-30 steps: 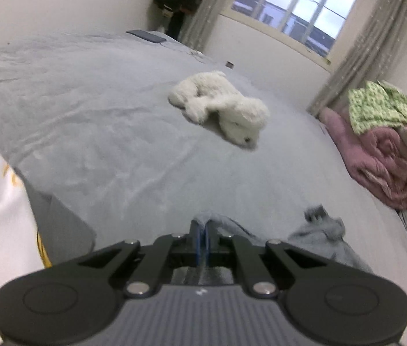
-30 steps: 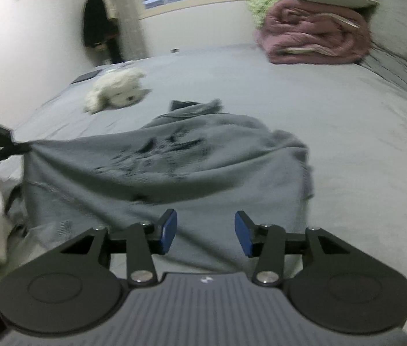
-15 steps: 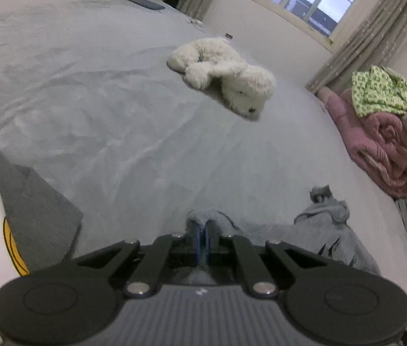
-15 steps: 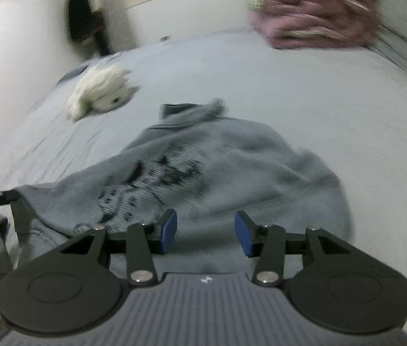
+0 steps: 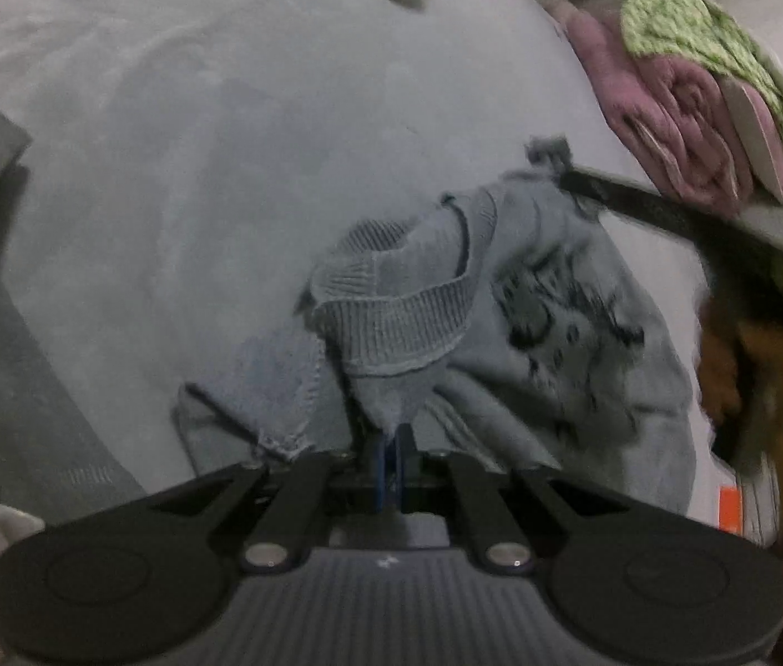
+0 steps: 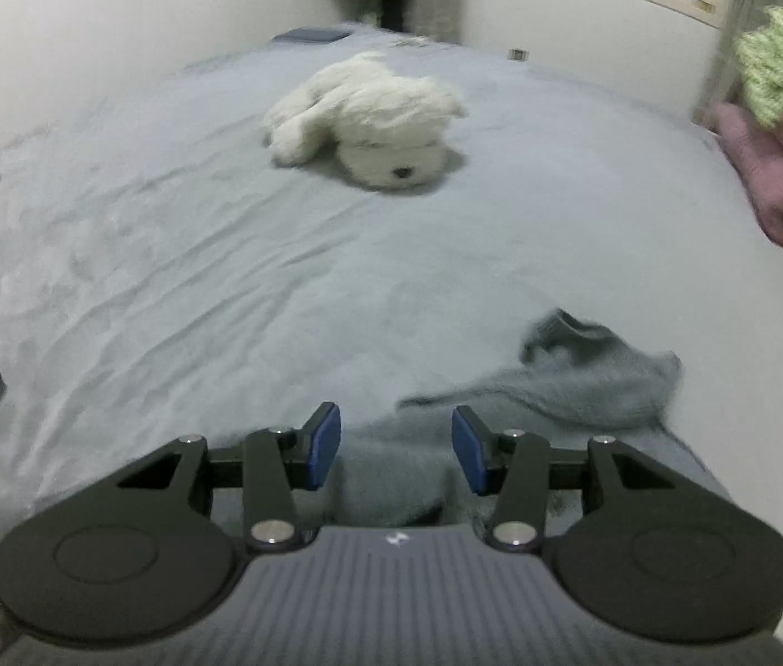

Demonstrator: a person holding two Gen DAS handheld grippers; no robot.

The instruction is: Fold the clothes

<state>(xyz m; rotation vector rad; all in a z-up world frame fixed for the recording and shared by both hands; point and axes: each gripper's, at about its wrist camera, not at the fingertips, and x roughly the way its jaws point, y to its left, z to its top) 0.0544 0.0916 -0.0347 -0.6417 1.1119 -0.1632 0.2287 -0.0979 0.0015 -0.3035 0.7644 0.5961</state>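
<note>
My left gripper (image 5: pixel 390 458) is clamped on a pinch of the grey sweater (image 5: pixel 513 333), its blue pads pressed together with fabric bunched between them. The sweater lies rumpled on the grey bed sheet (image 5: pixel 197 166), print side up, with a ribbed band turned over near the grip. Which edge of the garment I hold, I cannot tell for certain.

My right gripper (image 6: pixel 395 455) stands with its jaws apart and nothing between the pads. It hovers over the near part of the sweater (image 6: pixel 585 383), not touching it as far as I can see.

In the left view a dark blurred bar crosses toward the far corner of the sweater; it is too smeared to identify with confidence.

Judgement: the step in hand is spreading the garment flat before any fold. To do it well, I should:
- keep the left grip firm and low, so the cloth drags and does not lift into a heap;
- bring the right jaws onto a single layer at the matching edge, not a bunch;
- pull the two points apart evenly until the ribbed band lies flat.

The white plush dog (image 6: pixel 369 116) and the pink blanket (image 5: pixel 680 105) lie well apart from the work.
</note>
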